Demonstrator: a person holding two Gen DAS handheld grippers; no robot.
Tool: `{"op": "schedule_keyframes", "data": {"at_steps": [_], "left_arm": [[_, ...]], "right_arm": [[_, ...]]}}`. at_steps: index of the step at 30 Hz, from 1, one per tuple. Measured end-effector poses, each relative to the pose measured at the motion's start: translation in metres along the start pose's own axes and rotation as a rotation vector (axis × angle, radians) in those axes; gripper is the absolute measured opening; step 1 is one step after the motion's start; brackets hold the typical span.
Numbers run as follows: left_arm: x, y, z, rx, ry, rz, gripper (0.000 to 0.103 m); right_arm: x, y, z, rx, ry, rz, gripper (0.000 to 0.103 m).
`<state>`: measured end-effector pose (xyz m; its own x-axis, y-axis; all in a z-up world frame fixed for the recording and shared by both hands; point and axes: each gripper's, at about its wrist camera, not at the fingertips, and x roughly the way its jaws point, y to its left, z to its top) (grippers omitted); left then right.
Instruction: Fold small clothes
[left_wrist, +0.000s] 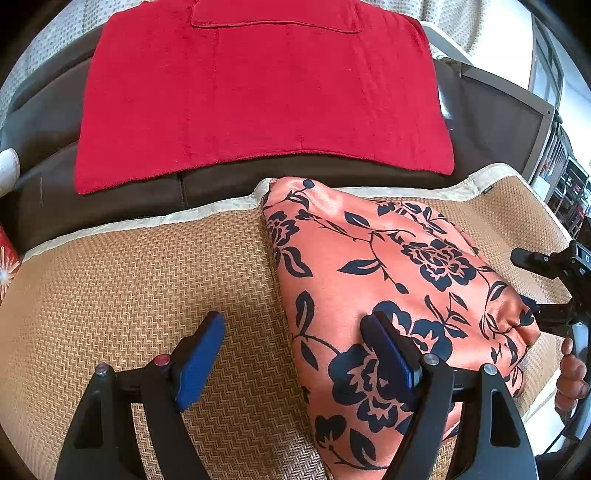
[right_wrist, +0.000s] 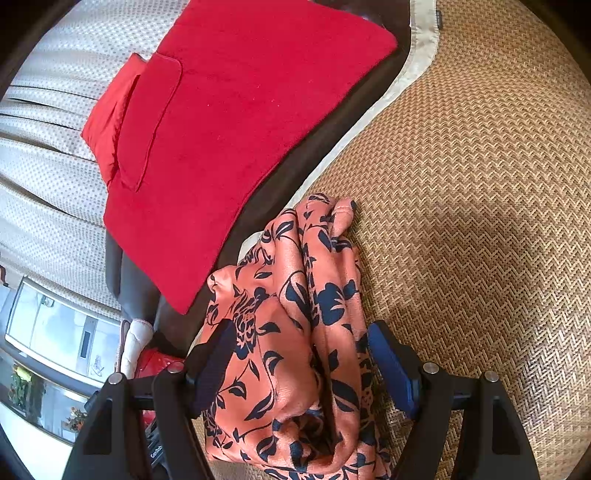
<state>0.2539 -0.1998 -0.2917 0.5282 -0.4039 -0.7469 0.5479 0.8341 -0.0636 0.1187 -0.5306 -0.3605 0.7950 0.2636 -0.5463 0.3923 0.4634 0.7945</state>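
An orange garment with black flowers (left_wrist: 388, 273) lies folded in a bundle on a woven straw mat (left_wrist: 129, 280). My left gripper (left_wrist: 295, 339) is open just above the mat, its right finger over the garment's near left part, its left finger over bare mat. My right gripper (right_wrist: 301, 358) is open with the garment's bunched end (right_wrist: 295, 350) lying between its fingers. The right gripper also shows at the right edge of the left wrist view (left_wrist: 550, 288), at the garment's right end.
A red towel (left_wrist: 258, 99) lies flat on the dark brown sofa seat (left_wrist: 44, 122) behind the mat. The mat has a cream fabric border (left_wrist: 147, 221). A red cushion (right_wrist: 107, 122) and a dotted curtain (right_wrist: 48, 177) lie beyond the towel.
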Motion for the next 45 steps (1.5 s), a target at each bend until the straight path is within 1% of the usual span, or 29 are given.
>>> {"op": "schedule_keyframes", "data": {"at_steps": [45], "left_arm": [[0.0016, -0.0060, 0.0038, 0.041, -0.018, 0.028, 0.081]], "right_arm": [[-0.0028, 0.0009, 0.0009, -0.022, 0.023, 0.009, 0.078]]}}
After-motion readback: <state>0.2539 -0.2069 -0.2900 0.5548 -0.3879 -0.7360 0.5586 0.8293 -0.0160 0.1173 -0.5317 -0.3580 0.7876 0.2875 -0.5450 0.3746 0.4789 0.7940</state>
